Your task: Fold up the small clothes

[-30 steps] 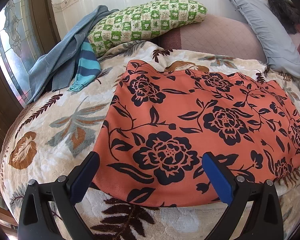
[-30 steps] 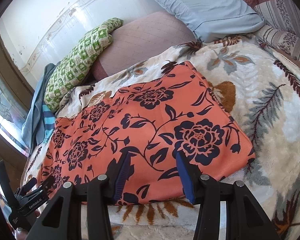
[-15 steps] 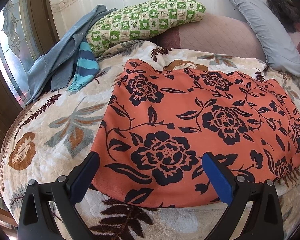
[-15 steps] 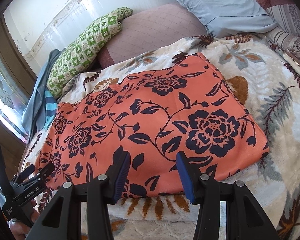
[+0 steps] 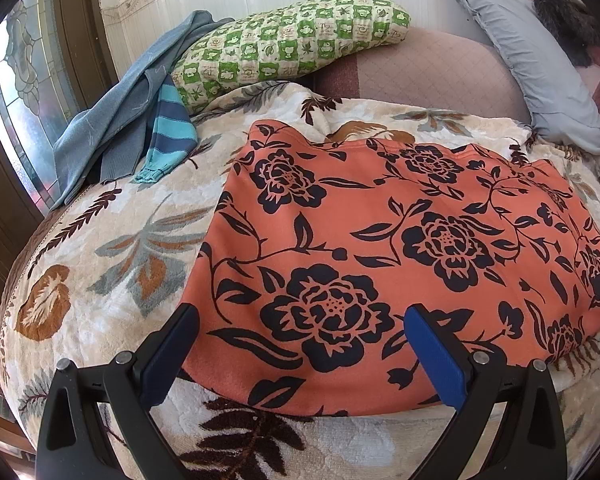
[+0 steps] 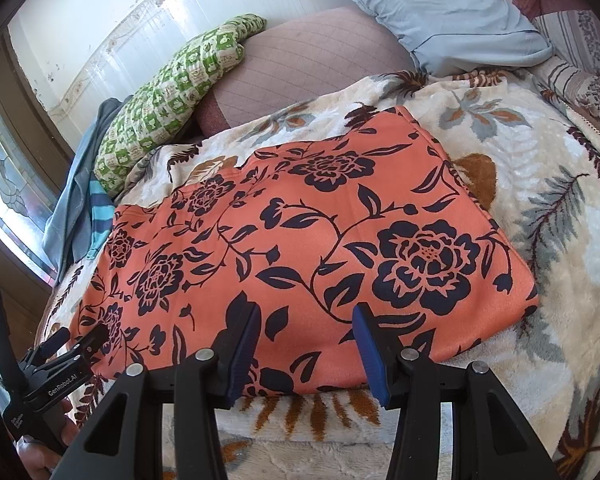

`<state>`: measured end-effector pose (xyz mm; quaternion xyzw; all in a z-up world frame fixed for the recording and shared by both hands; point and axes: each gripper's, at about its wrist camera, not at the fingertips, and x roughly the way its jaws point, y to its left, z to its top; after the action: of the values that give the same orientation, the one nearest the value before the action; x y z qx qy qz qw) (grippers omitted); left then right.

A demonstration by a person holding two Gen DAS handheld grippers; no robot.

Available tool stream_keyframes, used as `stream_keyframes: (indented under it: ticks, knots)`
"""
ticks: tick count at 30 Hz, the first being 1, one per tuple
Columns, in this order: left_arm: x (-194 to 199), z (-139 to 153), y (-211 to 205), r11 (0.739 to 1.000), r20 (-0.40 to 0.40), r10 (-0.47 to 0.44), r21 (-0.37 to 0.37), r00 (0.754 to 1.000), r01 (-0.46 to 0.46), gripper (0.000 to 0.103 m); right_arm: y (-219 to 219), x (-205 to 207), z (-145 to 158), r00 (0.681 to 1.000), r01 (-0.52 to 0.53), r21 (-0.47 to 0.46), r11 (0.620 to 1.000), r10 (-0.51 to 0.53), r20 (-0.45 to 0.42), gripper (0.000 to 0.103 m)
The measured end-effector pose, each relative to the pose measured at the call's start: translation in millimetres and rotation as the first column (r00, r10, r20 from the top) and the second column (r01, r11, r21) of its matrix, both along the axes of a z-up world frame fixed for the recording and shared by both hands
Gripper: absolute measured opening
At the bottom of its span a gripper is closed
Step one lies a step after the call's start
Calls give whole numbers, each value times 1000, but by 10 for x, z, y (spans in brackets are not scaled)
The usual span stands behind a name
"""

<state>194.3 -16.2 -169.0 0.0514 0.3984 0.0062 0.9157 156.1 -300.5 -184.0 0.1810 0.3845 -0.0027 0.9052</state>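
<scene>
Left wrist: both our grippers, left gripper (image 5: 300,350) and right gripper (image 6: 306,344), gape empty; soft, limp orange cloth (image 5: 400,248), pinch near-edge corners.

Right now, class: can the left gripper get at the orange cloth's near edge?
Probably yes: the left gripper is open over the orange floral cloth, and nothing lies between them.

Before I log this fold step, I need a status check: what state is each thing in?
Left gripper: open, empty.
Right gripper: open, empty.
Orange floral garment: spread flat on the blanket.
Blue striped garment: crumpled, unfolded.
Green checked pillow: leaning on the headboard.
</scene>
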Motion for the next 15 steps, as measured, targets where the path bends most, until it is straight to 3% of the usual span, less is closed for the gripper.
stream_keyframes:
  ticks: [15]
  knots:
    - [-12,24,-4,1000,6,-3,-9,1000,3,102,5,-2,9,1000,0,-4,1000,0,3,51]
